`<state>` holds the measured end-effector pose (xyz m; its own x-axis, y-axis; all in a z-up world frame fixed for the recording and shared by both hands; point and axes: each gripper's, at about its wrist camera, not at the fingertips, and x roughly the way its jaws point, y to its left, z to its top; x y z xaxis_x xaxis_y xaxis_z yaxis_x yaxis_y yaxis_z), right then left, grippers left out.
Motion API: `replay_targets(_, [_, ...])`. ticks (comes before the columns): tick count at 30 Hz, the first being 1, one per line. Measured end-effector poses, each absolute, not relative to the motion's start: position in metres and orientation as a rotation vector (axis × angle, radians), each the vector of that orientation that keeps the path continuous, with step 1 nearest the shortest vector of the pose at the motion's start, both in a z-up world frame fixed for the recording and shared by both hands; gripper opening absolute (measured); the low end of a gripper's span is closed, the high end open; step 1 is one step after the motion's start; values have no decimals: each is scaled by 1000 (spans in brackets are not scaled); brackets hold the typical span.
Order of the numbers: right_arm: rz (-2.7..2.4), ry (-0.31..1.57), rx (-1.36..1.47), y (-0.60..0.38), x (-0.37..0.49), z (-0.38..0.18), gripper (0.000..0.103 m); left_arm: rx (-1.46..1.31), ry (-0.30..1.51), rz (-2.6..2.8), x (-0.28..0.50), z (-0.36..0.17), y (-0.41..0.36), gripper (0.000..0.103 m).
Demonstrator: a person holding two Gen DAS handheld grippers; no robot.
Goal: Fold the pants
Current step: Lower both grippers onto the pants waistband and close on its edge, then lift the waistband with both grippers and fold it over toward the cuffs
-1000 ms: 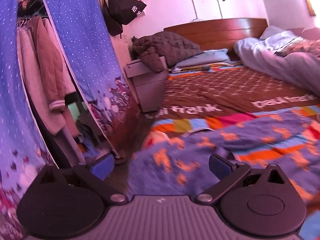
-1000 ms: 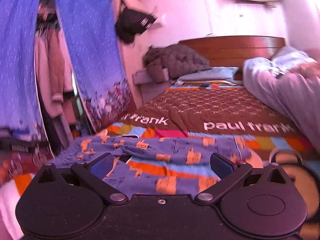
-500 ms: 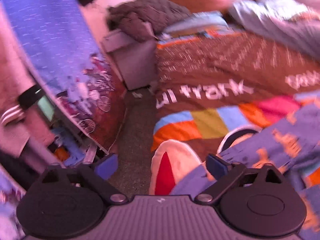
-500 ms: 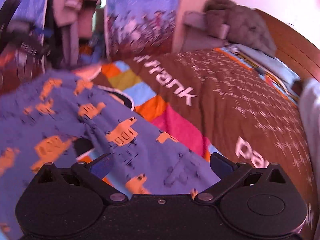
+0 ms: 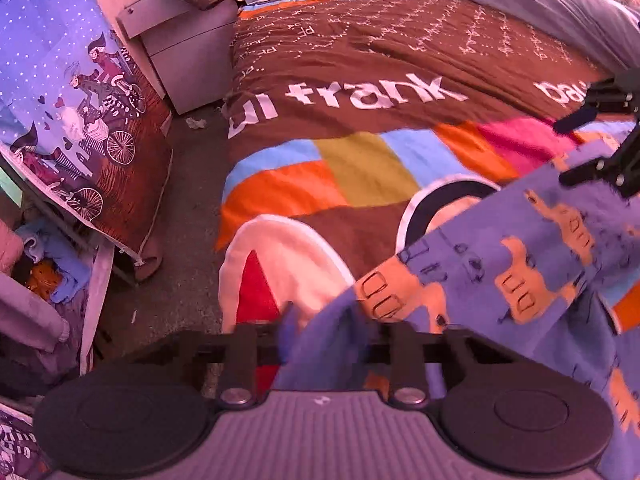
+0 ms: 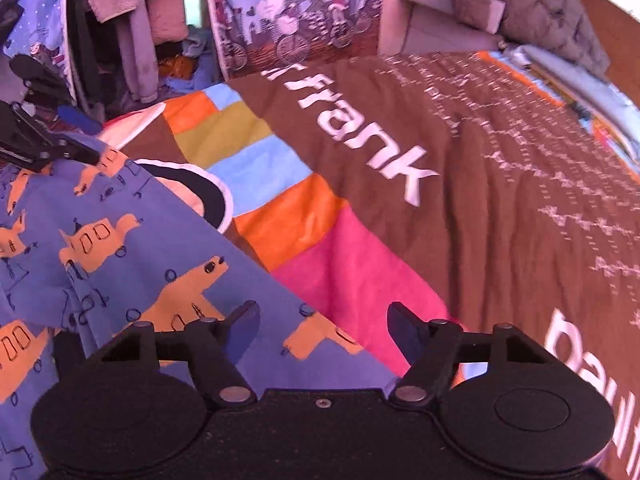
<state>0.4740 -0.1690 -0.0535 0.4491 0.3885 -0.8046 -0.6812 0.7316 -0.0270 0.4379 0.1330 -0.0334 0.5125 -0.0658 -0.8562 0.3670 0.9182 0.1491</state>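
Note:
The pants (image 5: pixel 520 272) are blue with orange animal prints and lie on the bed's patterned blanket (image 5: pixel 360 168). My left gripper (image 5: pixel 326 334) is shut on an edge of the pants, with the cloth bunched between its jaws. In the right wrist view the pants (image 6: pixel 120 248) spread over the left half. My right gripper (image 6: pixel 324 330) is partly open, its jaws straddling the pants' edge over the pink patch without pinching it. The right gripper also shows at the right edge of the left wrist view (image 5: pixel 600 140), and the left gripper at the left edge of the right wrist view (image 6: pixel 36 140).
The brown "paul frank" blanket (image 6: pixel 440 160) covers the bed. A grey nightstand (image 5: pixel 188 48) stands by the bed's far left corner. A printed curtain (image 5: pixel 72 100) and hanging clothes (image 6: pixel 132 20) line the left. The floor (image 5: pixel 180 220) runs beside the bed.
Both grippers have dropped down to the bed. My left gripper has closed on the pants' edge. My right gripper has narrowed and moved onto the pants' edge.

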Motion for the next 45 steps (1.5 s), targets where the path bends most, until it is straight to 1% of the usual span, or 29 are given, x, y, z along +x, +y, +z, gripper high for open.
replay_targets(1, [691, 885, -373, -167, 475, -55, 72, 357, 1006, -268, 437, -32, 131, 11])
replay_targets(2, [698, 895, -376, -165, 477, -57, 72, 381, 1009, -267, 436, -32, 128, 6])
replay_targets(3, [707, 912, -383, -164, 477, -60, 72, 402, 1010, -262, 435, -32, 125, 2])
replay_targets(4, [712, 942, -393, -162, 478, -65, 65, 417, 1008, -251, 434, -32, 122, 2])
replay_targets(6, [713, 972, -381, -163, 478, -71, 58, 460, 992, -222, 430, -29, 113, 1])
replay_targets(8, [695, 977, -329, -165, 477, -72, 45, 505, 961, -183, 427, -25, 105, 0])
replay_targets(9, [682, 973, -312, -166, 476, -71, 31, 519, 947, -156, 427, -23, 101, 0])
replay_targets(10, [668, 970, -309, -167, 475, -71, 15, 527, 932, -135, 427, -19, 99, 0])
replay_targets(11, [661, 971, -306, -167, 474, -69, 7, 533, 909, -121, 426, -14, 97, 0])
replay_targets(13, [639, 939, -336, -164, 470, -63, 1, 549, 853, -108, 423, -4, 92, 1])
replay_targets(17, [581, 807, -386, -157, 469, -42, 1, 575, 749, -51, 425, 8, 86, 1])
replay_targets(20, [532, 723, -371, -154, 478, -35, 1, 538, 747, 1, 438, 1, 88, 1])
replay_targets(25, [512, 820, -396, -138, 501, -72, 3, 528, 863, 21, 460, -37, 91, 1])
replay_targets(26, [513, 829, -406, -136, 501, -79, 4, 514, 875, 8, 462, -40, 94, 3])
replay_targets(27, [510, 820, -405, -136, 500, -81, 6, 501, 876, 1, 459, -42, 99, 9])
replay_targets(28, [513, 813, -394, -138, 500, -81, 8, 489, 874, -8, 458, -41, 104, 12])
replay_targets(29, [521, 812, -380, -142, 499, -78, 11, 480, 875, -21, 459, -38, 109, 23])
replay_targets(30, [527, 812, -378, -145, 499, -75, 21, 478, 879, -27, 458, -35, 114, 36])
replay_targets(31, [536, 803, -386, -147, 499, -72, 32, 478, 881, -29, 458, -31, 119, 41])
replay_targets(32, [551, 789, -394, -148, 499, -68, 35, 475, 881, -31, 457, -27, 124, 50])
replay_targets(33, [572, 772, -394, -149, 498, -63, 42, 459, 883, -44, 457, -19, 131, 60])
replay_targets(34, [593, 757, -390, -151, 497, -58, 49, 432, 890, -60, 457, -12, 138, 63])
replay_targets(35, [607, 745, -385, -150, 498, -55, 52, 403, 898, -75, 458, -6, 144, 65])
replay_targets(36, [624, 734, -381, -150, 500, -52, 55, 377, 914, -91, 460, -3, 149, 65])
replay_targets(40, [644, 763, -292, -149, 511, -55, 55, 261, 987, -154, 470, -2, 168, 64])
replay_targets(41, [648, 783, -274, -149, 514, -57, 55, 237, 1006, -167, 472, -5, 171, 62])
replay_targets(43, [661, 828, -276, -148, 515, -64, 55, 226, 1042, -172, 476, -13, 175, 56])
replay_targets(44, [662, 851, -301, -145, 515, -68, 54, 230, 1047, -167, 476, -16, 177, 46])
replay_targets(45, [657, 867, -330, -143, 515, -73, 50, 220, 1054, -171, 475, -20, 178, 34])
